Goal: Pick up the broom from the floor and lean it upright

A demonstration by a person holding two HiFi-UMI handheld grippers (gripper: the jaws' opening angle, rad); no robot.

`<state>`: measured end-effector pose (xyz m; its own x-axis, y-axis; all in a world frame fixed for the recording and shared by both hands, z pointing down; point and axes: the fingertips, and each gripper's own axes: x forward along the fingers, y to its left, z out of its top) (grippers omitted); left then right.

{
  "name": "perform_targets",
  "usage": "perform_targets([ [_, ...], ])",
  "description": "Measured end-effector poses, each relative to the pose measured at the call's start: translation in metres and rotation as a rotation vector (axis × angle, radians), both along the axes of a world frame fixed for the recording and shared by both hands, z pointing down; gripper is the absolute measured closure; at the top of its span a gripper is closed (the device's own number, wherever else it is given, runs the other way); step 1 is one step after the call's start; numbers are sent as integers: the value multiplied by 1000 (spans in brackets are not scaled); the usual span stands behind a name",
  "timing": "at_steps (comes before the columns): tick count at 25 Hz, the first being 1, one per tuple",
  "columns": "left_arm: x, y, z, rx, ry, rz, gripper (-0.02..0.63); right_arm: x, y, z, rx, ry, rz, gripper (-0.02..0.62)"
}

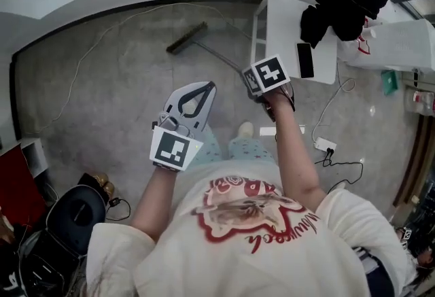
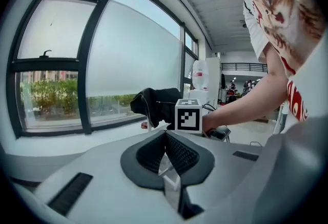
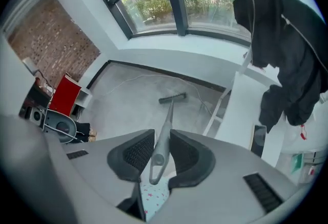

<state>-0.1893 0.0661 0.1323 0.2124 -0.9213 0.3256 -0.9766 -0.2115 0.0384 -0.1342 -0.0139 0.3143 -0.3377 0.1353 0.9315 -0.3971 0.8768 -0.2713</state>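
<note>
Right tongs (image 3: pixel 159 141) are pinching the broom (image 3: pixel 165 120) at the top end of its grey handle, just below the hanging loop. Left tongs (image 2: pixel 165 141) are pressed together on nothing, riding alongside. Brush head (image 1: pixel 187 38) is appearing to rest on the floor (image 1: pixel 115 98), not far from the white surface (image 1: pixel 285 24), with the handle slanting up to the grip. Judging the broom light and stiff, but gripping at the far end is leaving a long lever below the pads, and the smooth handle is likely wanting to twist or slide. A second hold nearer mid-handle would be steadying it. No brand or label is showing on the broom. The red script on the person's shirt (image 1: pixel 258 221) is sitting too skewed to read.
</note>
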Motion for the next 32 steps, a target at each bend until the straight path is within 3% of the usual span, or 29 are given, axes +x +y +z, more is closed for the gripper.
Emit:
perform_targets([
  [6,-89,5,-37,69,-62,-12,584,-104,-30,-58,141,-149,50,497],
  [11,-128,18,-54,98,-102,-31,584,-166,-43,-84,246,-205,11,520],
  [19,-177,54,-58,83,-141,-122,584,-223,-67,-103,332,-267,-2,531],
  [24,-207,42,-56,81,-124,-165,584,-254,-97,-107,344,-281,-12,531],
  [28,-240,7,-61,104,-112,-201,584,-277,-112,-108,337,-292,-82,532],
  [32,-285,-48,-72,116,-126,-232,584,-295,-128,-100,352,-283,-238,531],
])
